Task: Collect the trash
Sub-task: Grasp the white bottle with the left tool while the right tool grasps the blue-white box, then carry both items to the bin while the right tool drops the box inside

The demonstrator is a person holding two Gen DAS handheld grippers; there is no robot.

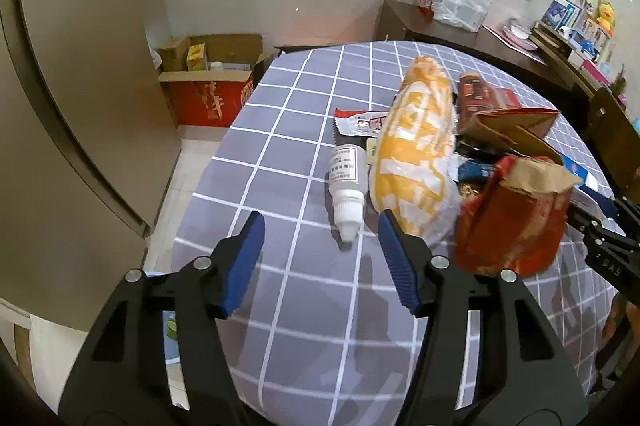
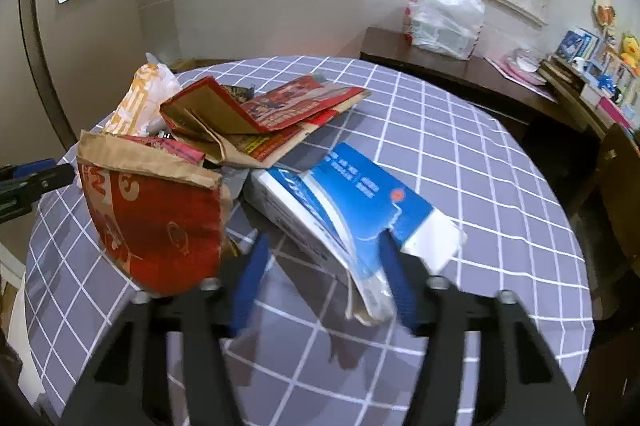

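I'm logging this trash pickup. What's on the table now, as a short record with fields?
surface: round table with grey checked cloth
upright item: red paper bag, torn open at top
beside it: yellow and white plastic bag
lying flat: white dropper bottle
front right: blue and white box
left hand-held gripper: open, empty
right hand-held gripper: open around the box's flap

Round counter [image 1: 304,130] with grey checked cloth, frame centre. On it: white dropper bottle [image 1: 347,186] lying left of yellow-white plastic bag [image 1: 416,150], red paper bag [image 1: 516,218] lower right, blue-white box [image 2: 352,210], red flattened carton [image 2: 276,114] behind.
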